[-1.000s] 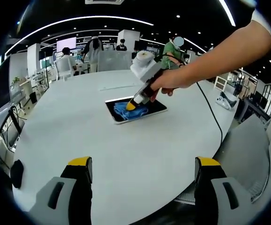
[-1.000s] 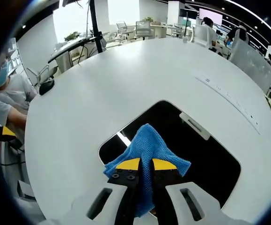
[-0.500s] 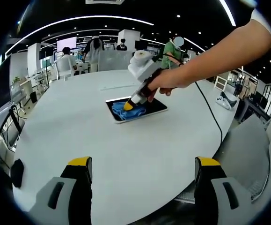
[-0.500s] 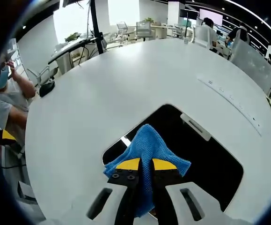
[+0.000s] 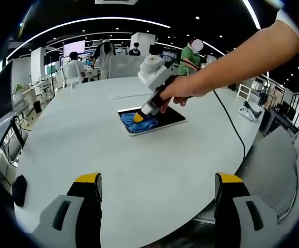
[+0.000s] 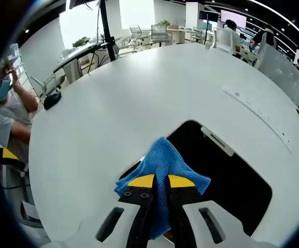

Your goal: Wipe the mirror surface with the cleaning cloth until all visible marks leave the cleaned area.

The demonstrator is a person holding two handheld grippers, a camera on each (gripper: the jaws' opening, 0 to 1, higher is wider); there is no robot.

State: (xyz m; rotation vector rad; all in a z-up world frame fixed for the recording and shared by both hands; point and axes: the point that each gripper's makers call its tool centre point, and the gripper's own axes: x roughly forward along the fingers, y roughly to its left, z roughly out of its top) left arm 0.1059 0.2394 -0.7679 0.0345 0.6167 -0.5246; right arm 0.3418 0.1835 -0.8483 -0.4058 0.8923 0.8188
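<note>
1. The blue cloth is clamped between the right gripper's jaws and pressed on the mirror, which lies flat on the white table.
2. The left gripper's jaws are held wide apart, well short of the mirror.

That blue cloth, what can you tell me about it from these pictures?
The blue cloth looks like a knitted, textured rag, bunched and folded. The right gripper has its yellow-tipped fingers shut on it, pressing it onto the dark mirror near one end. The mirror lies flat on the white table.
</note>
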